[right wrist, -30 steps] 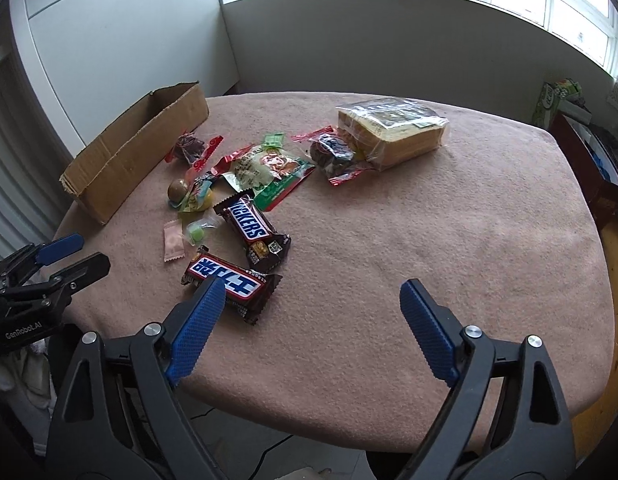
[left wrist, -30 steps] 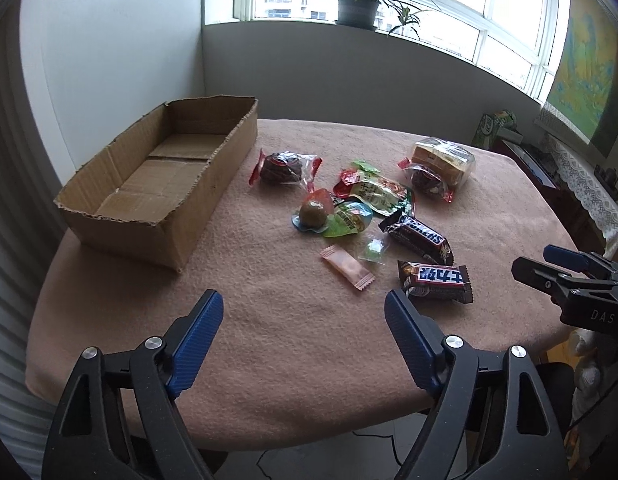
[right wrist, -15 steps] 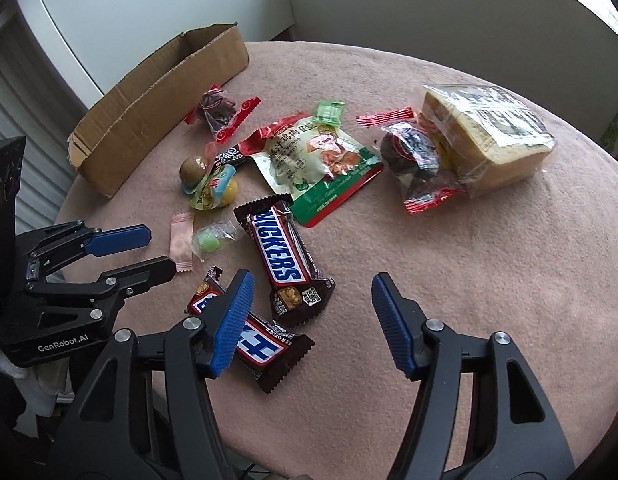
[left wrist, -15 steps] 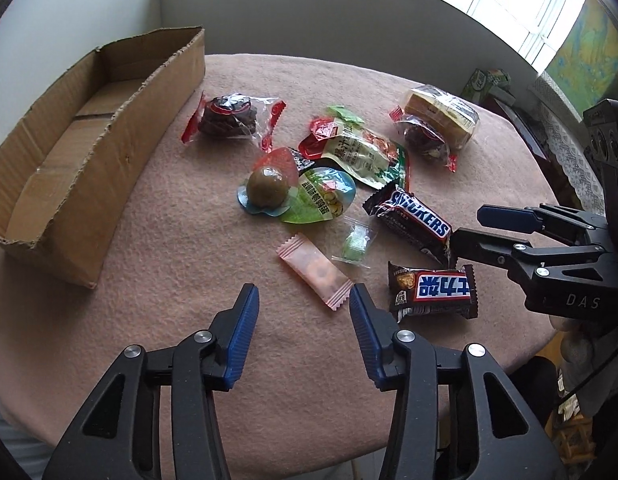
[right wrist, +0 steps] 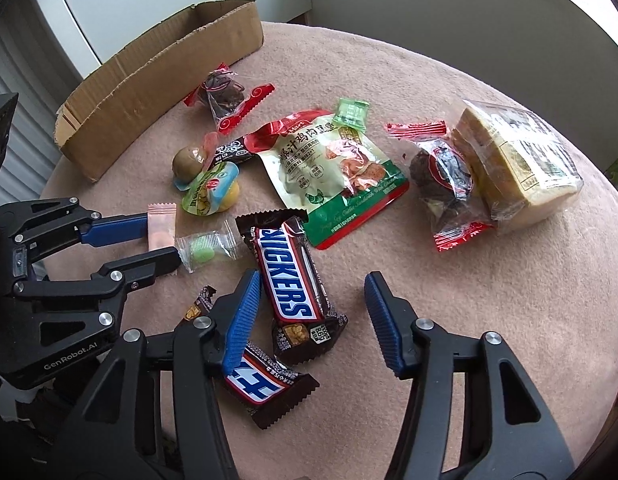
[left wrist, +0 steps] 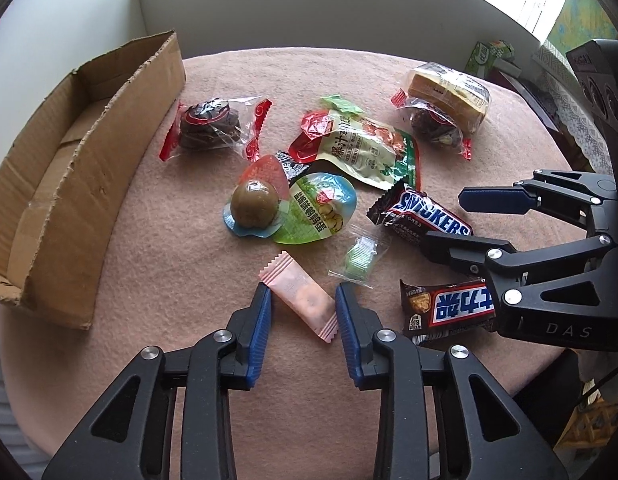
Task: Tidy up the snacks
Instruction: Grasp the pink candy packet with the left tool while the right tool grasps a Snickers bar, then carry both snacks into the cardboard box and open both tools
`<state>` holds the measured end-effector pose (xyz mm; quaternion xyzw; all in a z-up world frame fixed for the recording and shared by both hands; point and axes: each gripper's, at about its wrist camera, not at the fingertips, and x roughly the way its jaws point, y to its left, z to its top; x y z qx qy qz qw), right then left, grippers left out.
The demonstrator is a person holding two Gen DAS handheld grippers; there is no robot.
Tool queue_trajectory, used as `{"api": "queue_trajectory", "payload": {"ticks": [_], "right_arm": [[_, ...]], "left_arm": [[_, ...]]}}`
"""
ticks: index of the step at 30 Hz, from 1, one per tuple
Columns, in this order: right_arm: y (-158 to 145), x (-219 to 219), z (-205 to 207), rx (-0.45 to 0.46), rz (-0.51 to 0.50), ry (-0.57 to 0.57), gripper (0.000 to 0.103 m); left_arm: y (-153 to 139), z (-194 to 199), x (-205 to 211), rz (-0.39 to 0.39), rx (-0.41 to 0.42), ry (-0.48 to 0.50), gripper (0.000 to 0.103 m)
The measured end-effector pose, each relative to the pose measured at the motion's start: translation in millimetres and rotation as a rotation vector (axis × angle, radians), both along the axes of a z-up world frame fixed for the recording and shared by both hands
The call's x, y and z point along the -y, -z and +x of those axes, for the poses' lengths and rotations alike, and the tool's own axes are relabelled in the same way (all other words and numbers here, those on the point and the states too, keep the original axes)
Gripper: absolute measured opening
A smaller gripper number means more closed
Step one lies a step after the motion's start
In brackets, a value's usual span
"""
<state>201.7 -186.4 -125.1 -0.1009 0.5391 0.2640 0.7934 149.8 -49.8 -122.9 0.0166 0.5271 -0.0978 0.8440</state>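
We hold both tongs low over the pink-covered desk point(left wrist: 157, 264), where the snacks lie loose beside the empty cardboard box point(left wrist: 69, 168) at the left edge. Our left tongs point(left wrist: 303, 300) are closing around the pink candy sachet point(left wrist: 305, 296); the sachet lies slantwise between the blue pads, which stand just beside it on each side without pressing it yet. Near it rests a small clear-wrapped green candy point(left wrist: 359, 258), and beyond that a round brown sweet in a blue cup point(left wrist: 255, 204) against a green sealed cup point(left wrist: 321, 212).

Our right tongs point(right wrist: 313, 304) are also closing, with the Snickers bar point(right wrist: 289, 276) lying between the pads; the left pad is close to the wrapper, the right pad apart from it. A second Snickers bar point(right wrist: 265, 384) lies partly under the left finger. Farther off sit a large green-and-white pouch point(right wrist: 333, 176), two red-edged dark cakes point(right wrist: 225, 96) point(right wrist: 445, 176), and a wrapped sandwich point(right wrist: 517, 160).
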Motion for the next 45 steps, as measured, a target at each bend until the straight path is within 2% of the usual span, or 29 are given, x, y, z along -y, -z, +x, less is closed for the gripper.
{"api": "queue_trajectory", "payload": {"ticks": [3, 6, 8, 11, 15, 18, 33, 38, 45], "right_arm": [[1, -2, 4, -0.004, 0.004, 0.001, 0.054], [4, -8, 6, -0.006, -0.004, -0.014, 0.048], [5, -13, 5, -0.017, 0.000, -0.027, 0.037], [4, -17, 3, -0.013, -0.002, -0.028, 0.033], [4, -13, 5, -0.023, 0.019, -0.006, 0.033], [4, -9, 5, -0.027, 0.032, 0.012, 0.033], [-23, 13, -11, 0.024, 0.075, 0.064, 0.032], [-30, 15, -9, 0.027, 0.095, 0.083, 0.032], [-58, -1, -8, 0.068, 0.120, 0.063, 0.032]], "left_arm": [[0, 0, -4, 0.009, -0.001, 0.002, 0.029], [-1, 1, -10, 0.000, -0.008, -0.001, 0.029], [-1, 1, -11, -0.007, -0.011, 0.002, 0.029], [0, 1, -11, -0.010, -0.006, 0.009, 0.021], [0, 0, -10, -0.040, -0.002, 0.006, 0.011], [0, -2, -10, -0.049, 0.002, 0.008, 0.008], [-5, -5, -18, -0.088, 0.027, -0.029, 0.004], [-14, -8, -23, -0.098, 0.049, -0.041, 0.004], [-38, -12, -41, -0.125, 0.102, -0.065, 0.004]]}}
